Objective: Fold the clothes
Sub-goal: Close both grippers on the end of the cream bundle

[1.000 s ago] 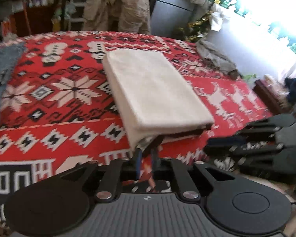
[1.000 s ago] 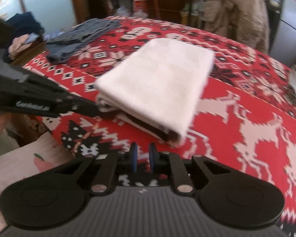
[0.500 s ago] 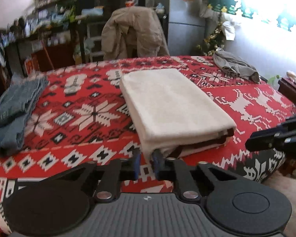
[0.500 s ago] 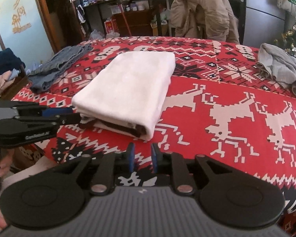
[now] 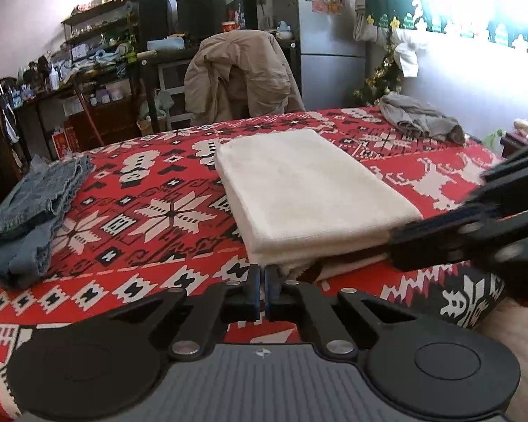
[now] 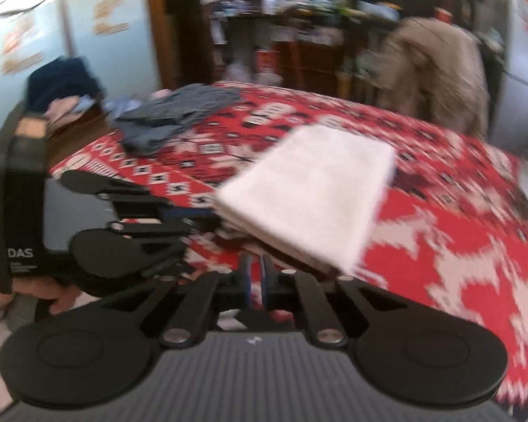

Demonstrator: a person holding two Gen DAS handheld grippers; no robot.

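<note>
the folded cream towel [image 5: 309,190] lies near the front edge of the red patterned surface [image 5: 151,218], blue jeans [image 5: 28,211] off to its left. the left tongs [image 5: 263,283] and right tongs [image 6: 255,274] sit clenched, empty, just beside its near corners.

Bare red cloth [image 5: 165,211] between folded white garment [image 5: 309,190] and jeans [image 5: 31,207]; grey heap [image 5: 419,119] far corner.

— Was any writing legible?
— Only "DAS", in white letters, on the black body of the left tool [image 6: 207,216]; the smaller lines beneath were blurred.
</note>
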